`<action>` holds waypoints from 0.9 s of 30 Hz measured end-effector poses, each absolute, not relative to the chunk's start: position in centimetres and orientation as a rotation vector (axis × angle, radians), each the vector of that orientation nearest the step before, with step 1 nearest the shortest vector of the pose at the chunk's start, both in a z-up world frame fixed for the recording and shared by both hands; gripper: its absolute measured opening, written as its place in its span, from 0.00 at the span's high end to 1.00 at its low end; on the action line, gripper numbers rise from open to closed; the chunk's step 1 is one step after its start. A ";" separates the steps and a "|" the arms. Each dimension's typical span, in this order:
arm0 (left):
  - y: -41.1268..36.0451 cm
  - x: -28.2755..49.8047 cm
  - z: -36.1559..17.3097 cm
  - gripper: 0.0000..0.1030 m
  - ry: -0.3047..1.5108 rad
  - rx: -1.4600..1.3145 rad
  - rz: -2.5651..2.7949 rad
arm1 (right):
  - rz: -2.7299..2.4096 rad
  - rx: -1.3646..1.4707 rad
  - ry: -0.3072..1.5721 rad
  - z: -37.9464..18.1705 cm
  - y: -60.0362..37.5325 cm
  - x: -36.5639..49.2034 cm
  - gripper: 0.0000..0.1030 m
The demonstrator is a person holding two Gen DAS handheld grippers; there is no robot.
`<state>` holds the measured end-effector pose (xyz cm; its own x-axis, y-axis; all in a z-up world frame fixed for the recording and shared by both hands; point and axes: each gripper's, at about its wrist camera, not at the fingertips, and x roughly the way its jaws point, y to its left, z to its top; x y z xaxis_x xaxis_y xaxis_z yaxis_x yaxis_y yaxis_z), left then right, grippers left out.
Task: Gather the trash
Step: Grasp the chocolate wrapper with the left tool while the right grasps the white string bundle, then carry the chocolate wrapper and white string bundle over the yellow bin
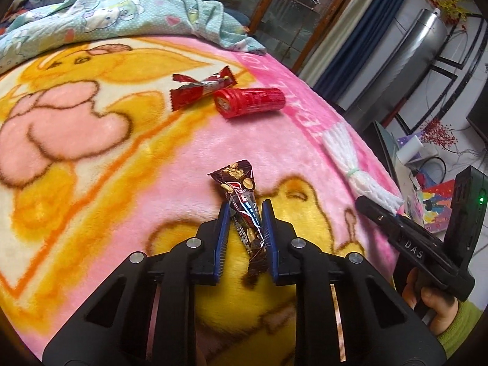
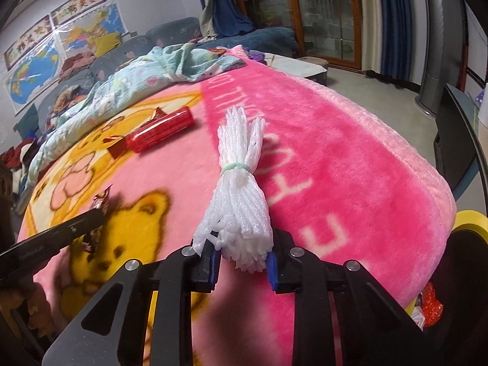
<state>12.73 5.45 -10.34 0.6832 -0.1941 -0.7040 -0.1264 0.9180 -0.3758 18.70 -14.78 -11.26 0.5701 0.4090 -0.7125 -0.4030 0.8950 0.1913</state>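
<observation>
While each gripper straddles one item, two red pieces (image 1: 231,97) lie apart.

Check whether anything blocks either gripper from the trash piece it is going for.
Nothing visible does. The left gripper already straddles the brown snack wrapper, and the right gripper straddles the white foam net bundle.

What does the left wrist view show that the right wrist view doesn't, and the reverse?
Only the left wrist view shows the brown peanut snack wrapper clearly, lying between the left hand-held gripper's fingers, and the red wrapper whole. Only the right wrist view shows wall maps and a yellow-rimmed bin at right. Both show the pink cartoon blanket, the red cylindrical container and the white foam net bundle, its end between the right hand-held gripper's fingers.
</observation>
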 end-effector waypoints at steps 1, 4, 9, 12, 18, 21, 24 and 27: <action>5.3 12.6 -10.2 0.86 0.818 -0.412 -0.046 | 0.480 0.007 0.837 -11.2 -14.7 18.6 0.78; 4.6 12.3 -9.5 0.86 0.796 -0.393 -0.063 | 0.493 0.005 0.831 -10.8 -14.6 18.2 0.78; 3.7 12.0 -8.7 0.86 0.779 -0.382 -0.088 | 0.508 0.005 0.823 -10.0 -15.0 17.6 0.78; 3.1 11.9 -8.1 0.86 0.769 -0.374 -0.106 | 0.513 0.003 0.823 -9.5 -15.4 17.2 0.78; 1.8 11.7 -6.8 0.86 0.745 -0.360 -0.142 | 0.508 0.008 0.813 -8.5 -17.0 16.7 0.78; 1.0 11.7 -6.3 0.86 0.735 -0.347 -0.163 | 0.499 0.011 0.805 -8.0 -17.9 16.5 0.78; 0.3 11.9 -6.1 0.86 0.734 -0.337 -0.179 | 0.488 0.013 0.795 -7.5 -18.7 16.2 0.78; -0.4 11.8 -5.9 0.86 0.732 -0.327 -0.192 | 0.478 0.017 0.783 -6.9 -19.7 15.9 0.78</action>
<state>11.83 -0.37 -5.86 0.7296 -0.2843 -0.6219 0.0581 0.9320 -0.3578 15.90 -19.69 -6.92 0.6078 0.4199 -0.6740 -0.4076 0.8934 0.1890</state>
